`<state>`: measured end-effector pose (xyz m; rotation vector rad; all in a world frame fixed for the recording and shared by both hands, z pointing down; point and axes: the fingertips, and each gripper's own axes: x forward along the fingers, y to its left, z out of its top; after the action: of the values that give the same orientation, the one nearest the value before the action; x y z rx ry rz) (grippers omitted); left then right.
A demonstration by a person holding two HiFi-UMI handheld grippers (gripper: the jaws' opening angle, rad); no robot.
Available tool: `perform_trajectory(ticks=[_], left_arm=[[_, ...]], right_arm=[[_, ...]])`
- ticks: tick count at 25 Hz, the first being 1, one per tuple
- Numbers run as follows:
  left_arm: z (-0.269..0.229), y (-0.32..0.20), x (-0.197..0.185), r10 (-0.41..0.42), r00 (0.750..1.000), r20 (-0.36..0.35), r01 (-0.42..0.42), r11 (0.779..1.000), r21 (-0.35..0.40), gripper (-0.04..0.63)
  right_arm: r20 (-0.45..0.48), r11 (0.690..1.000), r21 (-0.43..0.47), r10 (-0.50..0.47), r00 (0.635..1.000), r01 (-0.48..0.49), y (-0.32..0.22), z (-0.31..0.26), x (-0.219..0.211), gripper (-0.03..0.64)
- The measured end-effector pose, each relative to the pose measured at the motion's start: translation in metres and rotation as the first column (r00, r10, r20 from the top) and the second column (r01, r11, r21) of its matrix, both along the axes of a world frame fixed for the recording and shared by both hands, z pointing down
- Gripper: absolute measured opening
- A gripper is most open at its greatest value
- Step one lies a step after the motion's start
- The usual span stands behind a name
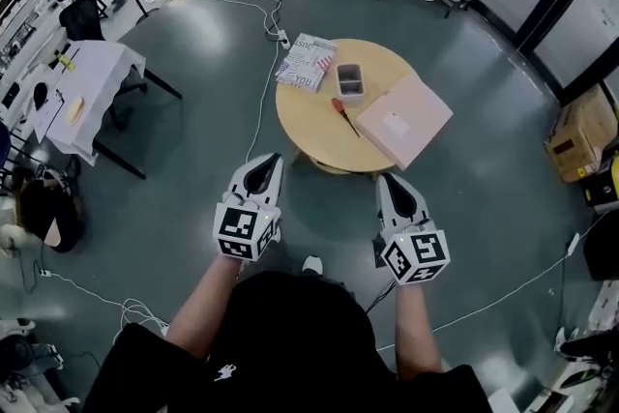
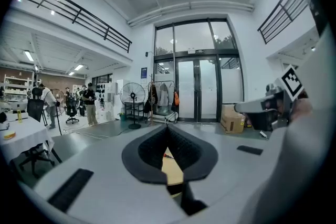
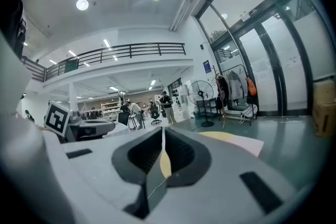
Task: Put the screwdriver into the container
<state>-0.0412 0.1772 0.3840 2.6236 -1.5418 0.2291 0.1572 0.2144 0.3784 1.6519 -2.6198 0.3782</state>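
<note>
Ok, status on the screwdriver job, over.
Both shut, empty: left claw, right claw, short of the table. Untouched screwdriver lying on it, near side of the container. Beside it a pink box, nothing in the way.

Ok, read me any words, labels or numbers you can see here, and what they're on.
Booklet on the round table: print too blurred to read.
White label on the pink box: too small.
Blue wall sign beside the glass doors: too small.
No text reads clearly.
</note>
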Motion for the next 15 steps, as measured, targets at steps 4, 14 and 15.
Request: perform_trajectory(ticks=[4, 14, 15], left_arm=[[0.0031, 0.0019, 0.0015, -0.003, 1.000, 0.005, 0.003, 1.000, -0.002, 0.002], [0.0031, 0.0071, 0.0045, -0.013, 1.000, 0.014, 0.013, 1.000, 0.006, 0.002], [0.0033, 0.0074, 0.0049, -0.012, 1.000, 0.015, 0.012, 1.000, 0.006, 0.002]], right_arm=[[0.030, 1.000, -0.007, 0.002, 1.000, -0.002, 0.0004, 0.0029, 0.0027, 0.005], [0.049, 1.000, 0.010, 0.003, 0.999, -0.004, 0.0049, 0.0023, 0.0105, 0.005], [0.049, 1.000, 0.011, 0.000, 0.999, 0.000, 0.0055, 0.0027, 0.0101, 0.005]])
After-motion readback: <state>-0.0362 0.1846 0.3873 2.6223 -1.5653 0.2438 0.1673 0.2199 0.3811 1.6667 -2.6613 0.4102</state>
